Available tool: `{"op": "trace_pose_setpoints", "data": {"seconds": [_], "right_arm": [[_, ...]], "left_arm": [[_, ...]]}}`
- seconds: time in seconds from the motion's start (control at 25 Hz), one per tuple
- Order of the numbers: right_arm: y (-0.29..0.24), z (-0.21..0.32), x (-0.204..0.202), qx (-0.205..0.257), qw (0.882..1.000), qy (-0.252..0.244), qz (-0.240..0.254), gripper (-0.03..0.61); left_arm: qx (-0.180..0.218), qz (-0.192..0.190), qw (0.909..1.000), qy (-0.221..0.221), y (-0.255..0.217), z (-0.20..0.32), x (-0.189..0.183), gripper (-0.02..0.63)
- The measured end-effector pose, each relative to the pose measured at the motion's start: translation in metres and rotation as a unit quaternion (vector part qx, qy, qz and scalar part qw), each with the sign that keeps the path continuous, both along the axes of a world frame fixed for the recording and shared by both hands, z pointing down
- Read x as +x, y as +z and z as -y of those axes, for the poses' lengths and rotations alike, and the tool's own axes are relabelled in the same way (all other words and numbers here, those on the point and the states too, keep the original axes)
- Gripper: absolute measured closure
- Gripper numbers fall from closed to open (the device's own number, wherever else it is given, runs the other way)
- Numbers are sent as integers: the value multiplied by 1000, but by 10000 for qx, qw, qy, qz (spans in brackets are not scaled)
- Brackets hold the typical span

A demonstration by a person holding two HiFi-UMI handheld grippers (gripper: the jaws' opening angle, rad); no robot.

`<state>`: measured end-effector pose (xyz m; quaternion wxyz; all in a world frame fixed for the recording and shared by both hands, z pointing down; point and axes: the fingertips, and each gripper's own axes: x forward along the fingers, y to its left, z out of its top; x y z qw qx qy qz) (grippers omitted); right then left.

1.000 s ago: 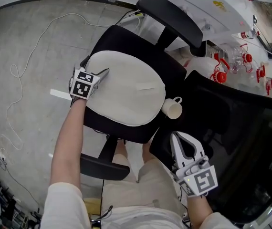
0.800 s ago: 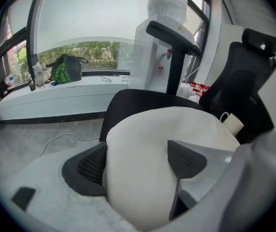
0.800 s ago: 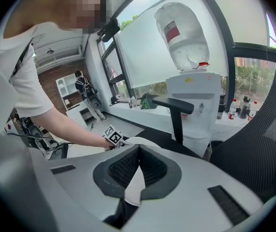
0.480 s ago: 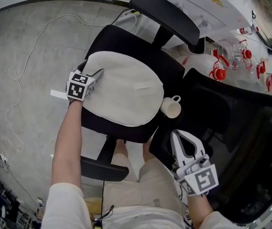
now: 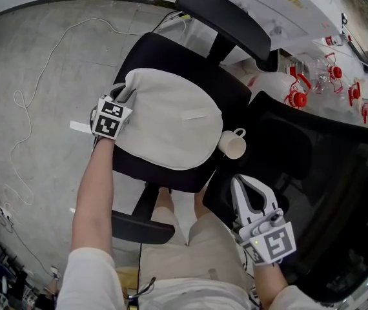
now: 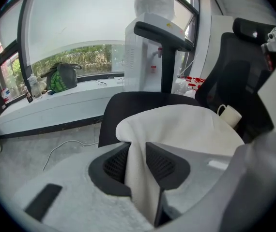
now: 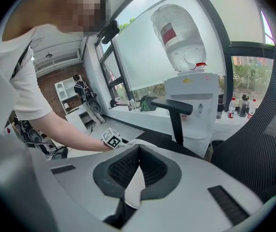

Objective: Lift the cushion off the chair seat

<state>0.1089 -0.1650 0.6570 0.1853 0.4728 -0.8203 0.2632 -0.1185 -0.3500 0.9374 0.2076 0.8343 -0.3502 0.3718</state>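
1. Head view, left edge of the black padded chair seat [image 5: 171,51]: left gripper [image 5: 124,94], jaws just closed in, now clamped on a raised fold of the pale beige oval fabric cushion [image 5: 171,121].
2. Across the seat's middle: rest of the cushion, lying flat.
3. At the seat's right edge, just beside the cushion: small cream ceramic mug [image 5: 234,146], upright.
4. Below and right of the seat: right gripper [image 5: 237,181], jaw tips together, gripping nothing, well apart from the cushion.
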Motion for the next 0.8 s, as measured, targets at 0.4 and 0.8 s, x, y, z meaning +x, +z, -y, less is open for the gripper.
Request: {"op": "trace_pose_setpoints", "data": {"seconds": [0.4,0.8], "right_arm": [[-25,-1,-1,215,9998,-45,-3,575],[-71,-7,-11,588,9980,-177,173,575]], "left_arm": [[0,-299,9984,-488,-22,-18,-2,563],[82,-679,9932,-945,-96,-42,-13,566]]}}
